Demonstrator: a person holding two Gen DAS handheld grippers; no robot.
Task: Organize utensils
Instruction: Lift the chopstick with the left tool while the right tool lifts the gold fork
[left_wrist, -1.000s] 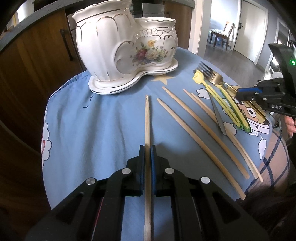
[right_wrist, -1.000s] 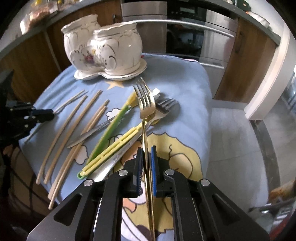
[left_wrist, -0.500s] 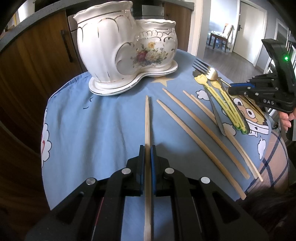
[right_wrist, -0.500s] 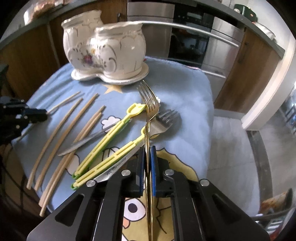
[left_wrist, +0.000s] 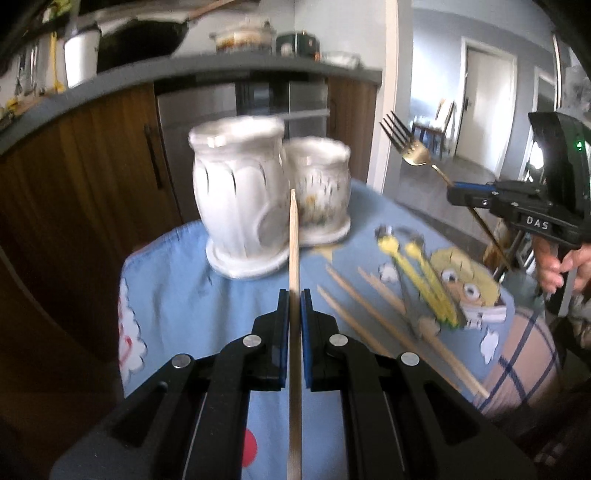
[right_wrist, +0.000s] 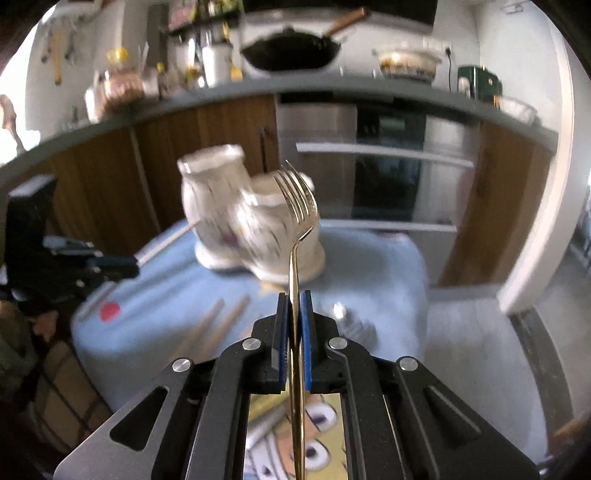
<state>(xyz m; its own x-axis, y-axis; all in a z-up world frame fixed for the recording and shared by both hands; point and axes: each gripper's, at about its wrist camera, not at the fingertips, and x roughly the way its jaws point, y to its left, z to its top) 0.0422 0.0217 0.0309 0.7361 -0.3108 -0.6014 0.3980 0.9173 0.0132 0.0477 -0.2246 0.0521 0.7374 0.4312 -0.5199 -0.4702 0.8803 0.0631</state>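
My left gripper (left_wrist: 294, 295) is shut on a wooden chopstick (left_wrist: 294, 236), lifted off the blue cloth and pointing at the white two-pot ceramic holder (left_wrist: 258, 206). My right gripper (right_wrist: 294, 299) is shut on a gold fork (right_wrist: 299, 206), held in the air with tines up, in front of the holder (right_wrist: 236, 221). The right gripper (left_wrist: 454, 194) and its fork (left_wrist: 402, 138) also show in the left wrist view. More chopsticks (left_wrist: 373, 295), yellow-handled utensils (left_wrist: 428, 280) and another fork (right_wrist: 351, 325) lie on the cloth.
The blue cartoon cloth (left_wrist: 177, 295) covers a small table. Wooden cabinets (left_wrist: 92, 184) and an oven (right_wrist: 388, 177) stand behind it. A counter above holds a wok (right_wrist: 291, 51) and pots. A doorway (left_wrist: 484, 103) opens at the right.
Both grippers have risen and tilted up, lifting the chopstick and the gold fork off the cloth. The holder now appears straight ahead instead of from above.
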